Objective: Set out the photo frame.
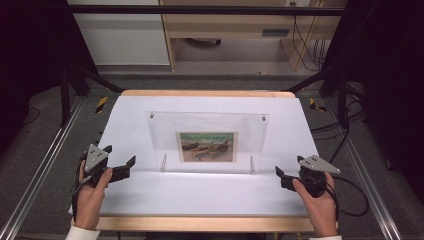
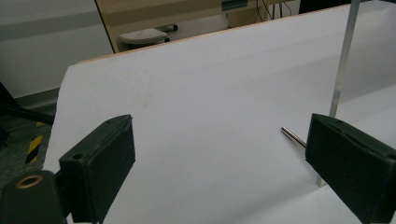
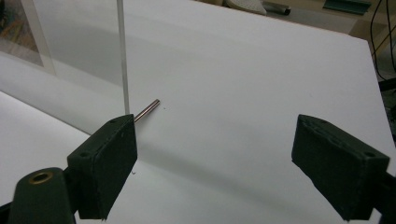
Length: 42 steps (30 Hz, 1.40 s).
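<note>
Bright overhead light, dark edges, soft focus

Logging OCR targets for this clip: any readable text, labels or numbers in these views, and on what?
None readable.
The picture in the clear frame is a painted scene with no lettering to make out.
The grey panel on the wooden desk beyond the table is too small and blurred to read.

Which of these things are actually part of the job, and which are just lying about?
Part of the job: clear picture frame, left gripper, right gripper.

Just lying about: cables on the floor behind the table, wooden desk beyond.
</note>
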Each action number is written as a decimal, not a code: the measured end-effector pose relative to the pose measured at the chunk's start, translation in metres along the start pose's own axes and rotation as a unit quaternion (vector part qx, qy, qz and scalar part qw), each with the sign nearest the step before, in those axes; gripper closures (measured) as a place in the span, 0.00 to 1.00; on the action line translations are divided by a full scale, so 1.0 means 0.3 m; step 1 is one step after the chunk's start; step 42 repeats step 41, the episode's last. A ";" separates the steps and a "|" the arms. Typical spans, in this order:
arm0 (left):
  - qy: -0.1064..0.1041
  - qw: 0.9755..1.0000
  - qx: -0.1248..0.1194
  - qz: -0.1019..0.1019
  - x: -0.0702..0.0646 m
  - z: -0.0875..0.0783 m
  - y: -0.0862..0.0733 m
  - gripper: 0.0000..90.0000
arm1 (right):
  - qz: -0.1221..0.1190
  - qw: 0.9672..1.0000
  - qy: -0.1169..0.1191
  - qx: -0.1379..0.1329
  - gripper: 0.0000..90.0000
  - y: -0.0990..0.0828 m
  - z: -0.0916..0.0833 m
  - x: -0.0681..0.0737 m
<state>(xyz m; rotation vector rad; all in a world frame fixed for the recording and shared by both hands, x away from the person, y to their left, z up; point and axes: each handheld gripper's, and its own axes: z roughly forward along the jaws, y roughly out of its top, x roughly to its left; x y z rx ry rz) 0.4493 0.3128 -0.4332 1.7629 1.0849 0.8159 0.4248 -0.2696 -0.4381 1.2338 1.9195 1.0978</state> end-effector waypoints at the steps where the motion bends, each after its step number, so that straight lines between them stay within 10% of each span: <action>1: 0.000 1.000 0.001 0.001 0.001 0.001 -0.001 0.09 | 0.001 1.000 -0.001 0.001 0.16 -0.001 0.000 -0.001; 42: -0.011 0.995 0.098 0.017 0.014 0.062 -0.068 0.06 | 0.031 0.996 -0.018 0.080 0.16 -0.067 0.045 -0.064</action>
